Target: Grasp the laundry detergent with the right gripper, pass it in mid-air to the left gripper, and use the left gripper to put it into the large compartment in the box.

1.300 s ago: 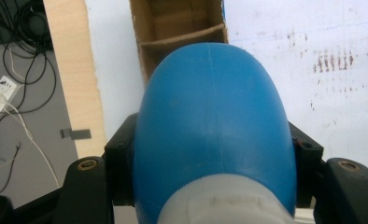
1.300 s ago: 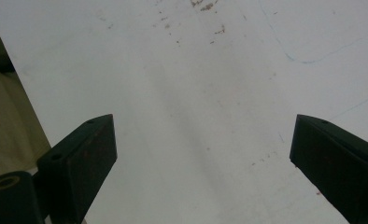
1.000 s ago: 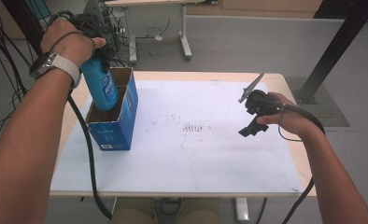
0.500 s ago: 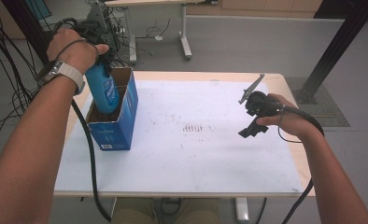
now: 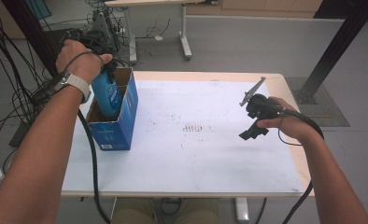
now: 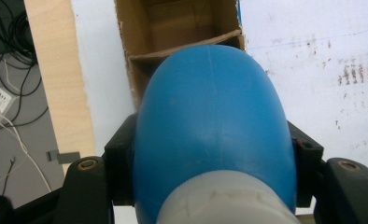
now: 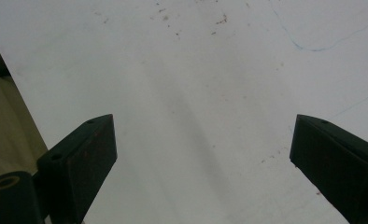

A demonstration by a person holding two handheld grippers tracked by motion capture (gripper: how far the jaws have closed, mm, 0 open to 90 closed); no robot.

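Left gripper (image 6: 210, 154): clamped on the blue bottle (image 5: 106, 95), one black jaw pressed to each side of its body in the left gripper view; the pale grey cap end sits nearest that camera, at 6 o'clock in the view.

Blue bottle: upright, its lower part down inside the blue cardboard box (image 5: 119, 121), its upper part above the rim. In the left gripper view its rounded blue body (image 6: 210, 116) lies squarely between the jaws and covers the near compartment.

Blue cardboard box: stands at about 9 o'clock on the table (image 5: 196, 158), near the left edge. A cardboard divider splits it; the bottle is in the compartment nearer the person, and the far compartment shows at 12 o'clock of the bottle in the left gripper view.

Left hand (image 5: 79, 58): wrapped round the gripper directly above the box, a watch on the wrist.

Right gripper (image 5: 253, 119): jaws wide apart with nothing between them; in the right gripper view only white tabletop lies between the jaws.

Right gripper's place: at about 3 o'clock on the table, well apart from bottle and box.

Table: white top with faint reddish marks near its middle.
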